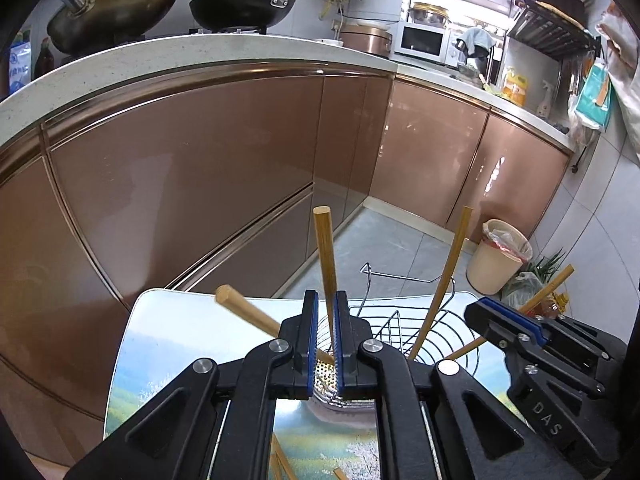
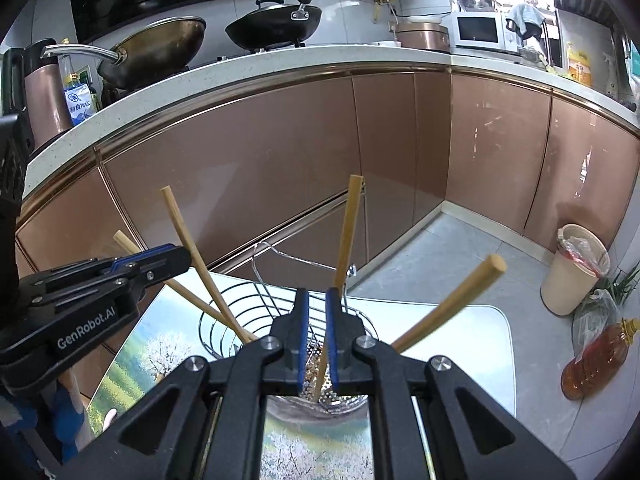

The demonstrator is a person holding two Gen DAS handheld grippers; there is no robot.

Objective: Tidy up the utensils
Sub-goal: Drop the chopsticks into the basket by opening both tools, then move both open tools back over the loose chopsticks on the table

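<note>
My left gripper is pinched nearly closed on one wooden chopstick, which rises steeply out from between the blue pads with its lower end down over the perforated metal holder. My right gripper is likewise almost closed, clamping a second chopstick that stands close to upright with its tip in the same holder. Two more chopsticks lean out of the holder toward the left edge of the table, and another leans toward its right edge. Around the holder sits a wire rack, both resting near the far edge of the small table with the printed landscape top. Past the table, on the grey floor, stand a beige bin and an oil bottle, then the copper-coloured cabinets under the worktop carrying two woks.
</note>
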